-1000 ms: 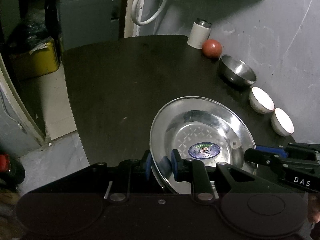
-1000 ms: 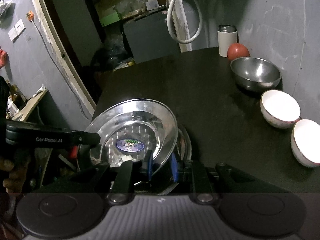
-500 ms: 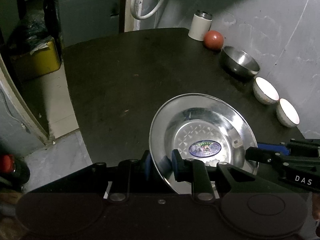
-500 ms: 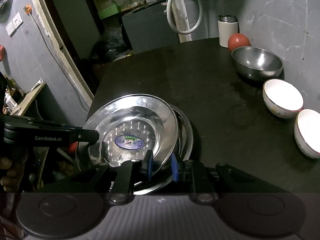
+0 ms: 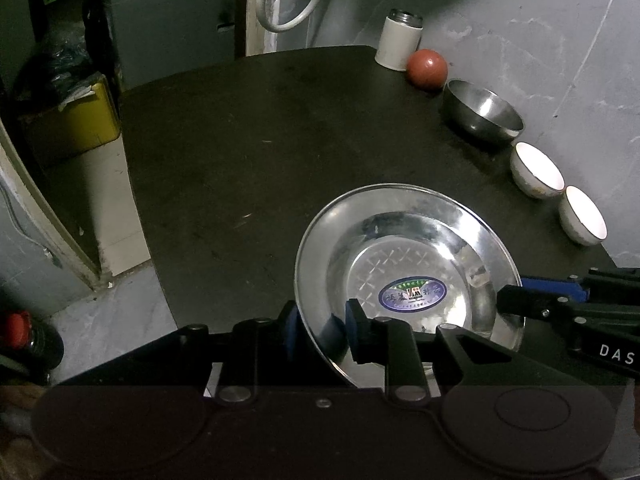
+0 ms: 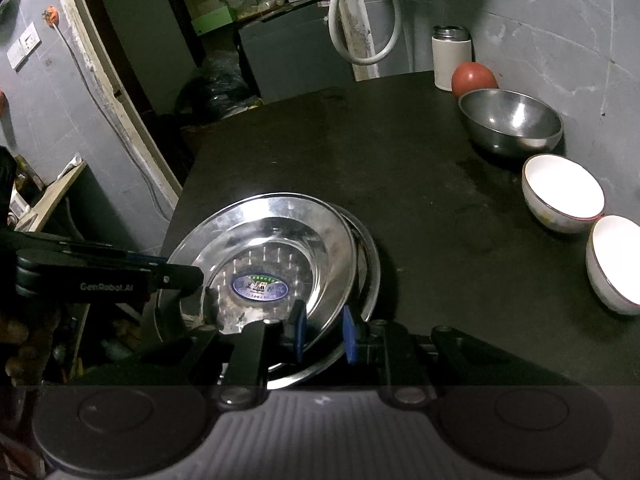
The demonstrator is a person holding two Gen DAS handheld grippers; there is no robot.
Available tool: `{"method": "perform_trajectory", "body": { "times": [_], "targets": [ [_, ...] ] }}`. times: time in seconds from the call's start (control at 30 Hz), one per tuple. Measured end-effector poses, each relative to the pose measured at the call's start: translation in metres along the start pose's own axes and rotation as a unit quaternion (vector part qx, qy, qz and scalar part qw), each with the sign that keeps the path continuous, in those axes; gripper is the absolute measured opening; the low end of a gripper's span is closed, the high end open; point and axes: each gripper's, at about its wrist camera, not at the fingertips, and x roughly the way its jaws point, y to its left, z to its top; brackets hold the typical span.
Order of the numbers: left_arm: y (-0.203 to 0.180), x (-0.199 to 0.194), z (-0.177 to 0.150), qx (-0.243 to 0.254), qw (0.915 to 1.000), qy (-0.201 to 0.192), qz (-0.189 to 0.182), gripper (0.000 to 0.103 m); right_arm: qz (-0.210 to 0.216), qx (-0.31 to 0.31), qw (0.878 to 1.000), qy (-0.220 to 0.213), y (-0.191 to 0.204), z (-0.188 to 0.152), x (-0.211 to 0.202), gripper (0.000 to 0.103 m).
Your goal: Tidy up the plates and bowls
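Left wrist view: left gripper (image 5: 320, 330) straddles the near-left rim of the steel plate (image 5: 404, 256); its jaws have just been easing open, rim between the blue pads, pad contact unclear. Right gripper (image 5: 520, 294) comes in at plate's right edge. Table (image 5: 248, 152) is bare to the left & beyond the plate.

Right wrist view: right gripper (image 6: 323, 334) is narrow, pads pinching the top plate's near-right rim; a second plate (image 6: 370, 264) lies under it, offset right. Steel bowl (image 6: 512, 120) & two white bowls (image 6: 564, 188) line the wall-side edge, well apart from the plates.
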Motion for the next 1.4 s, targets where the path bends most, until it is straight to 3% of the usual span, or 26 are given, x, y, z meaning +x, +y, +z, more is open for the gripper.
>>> {"method": "perform_trajectory", "body": {
  "times": [1.4],
  "targets": [
    [-0.005,0.011,0.001,0.011,0.9998,0.014,0.007,0.03,-0.032,-0.051,0.998,0.017,0.016,0.005,0.004,0.026]
  ]
}}
